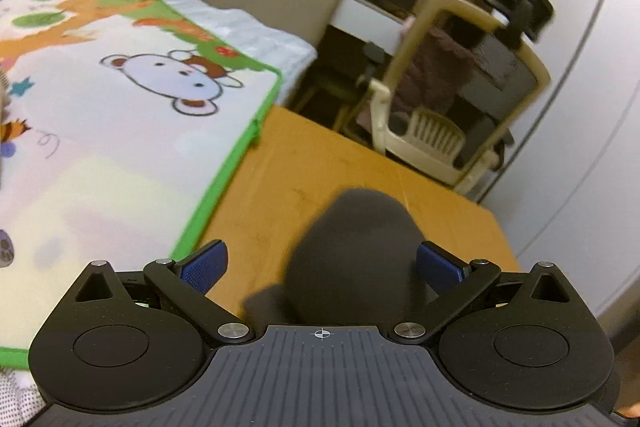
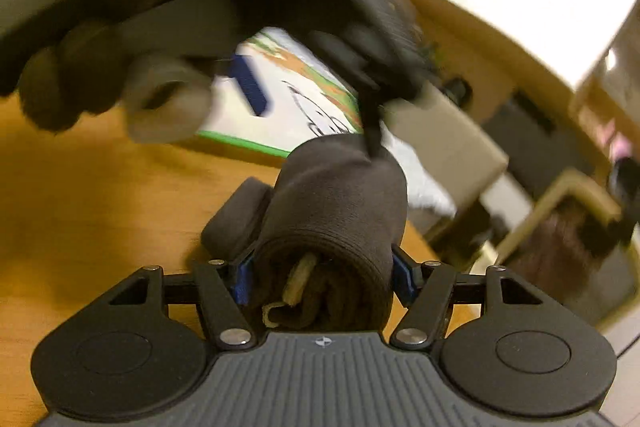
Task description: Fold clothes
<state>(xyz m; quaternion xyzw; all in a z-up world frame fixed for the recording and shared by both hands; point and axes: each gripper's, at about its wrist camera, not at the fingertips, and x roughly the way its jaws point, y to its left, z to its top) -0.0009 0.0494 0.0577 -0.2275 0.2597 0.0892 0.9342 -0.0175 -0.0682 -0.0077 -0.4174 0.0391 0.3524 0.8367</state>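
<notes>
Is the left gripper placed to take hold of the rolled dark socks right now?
Probably yes. The left gripper is open with the rolled socks between its blue pads, nothing blocking. But the right gripper already has the socks between its fingers, so both would crowd the same bundle.

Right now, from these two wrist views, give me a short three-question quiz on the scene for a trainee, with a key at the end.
1. True or false: the left tongs are fully shut.
2. What sits between the pads of the right tongs? A) rolled dark sock bundle B) white towel C) cup
3. What colour is the border of the cartoon play mat?

Key: 1 false, they stand wide open. 2 A, with both pads against its sides. 3 green.
</notes>
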